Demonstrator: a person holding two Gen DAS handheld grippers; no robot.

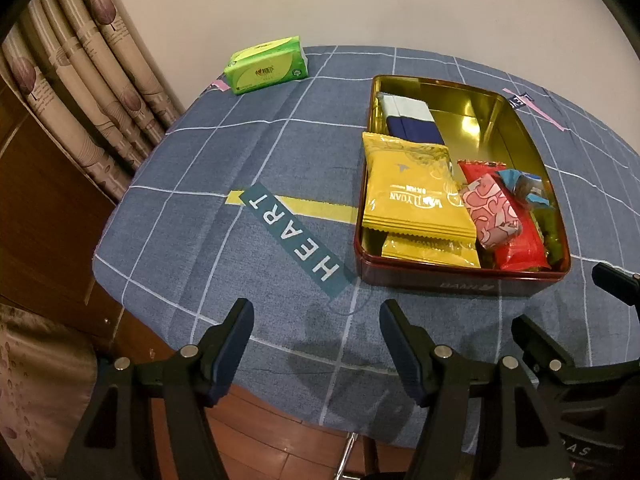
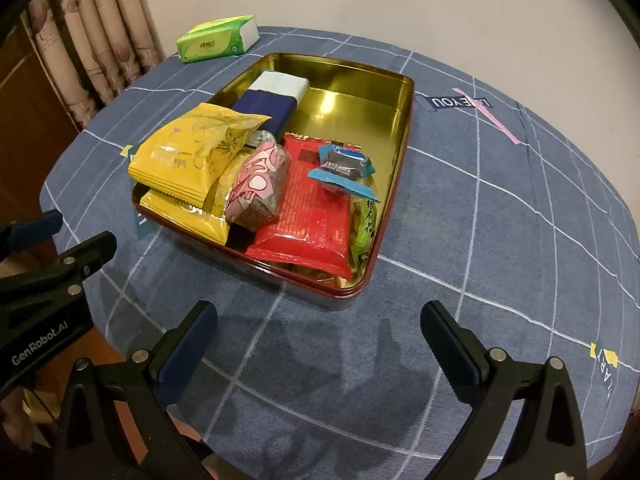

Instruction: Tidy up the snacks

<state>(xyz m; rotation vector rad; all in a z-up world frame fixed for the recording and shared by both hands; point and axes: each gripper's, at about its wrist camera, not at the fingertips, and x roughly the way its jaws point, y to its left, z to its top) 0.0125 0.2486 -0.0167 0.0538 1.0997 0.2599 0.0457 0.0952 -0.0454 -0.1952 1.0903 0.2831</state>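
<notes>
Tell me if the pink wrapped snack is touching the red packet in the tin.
Touching. The right wrist view shows the pink wrapped snack lying against the red packet's left edge, no gap between them.

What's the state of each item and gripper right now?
left gripper: open, empty, over the tablecloth.
right gripper: open, empty, near the tin.
tin: lid off, far end bare.
upper yellow packet: sealed, propped on the tin's rim, atop another yellow one.
red packet: sealed, lying in the tin.
pink-wrapped snack: wrapped, resting on the packets.
blue-and-white box: closed, in the tin.
tissue pack: on the cloth, outside the tin.
</notes>
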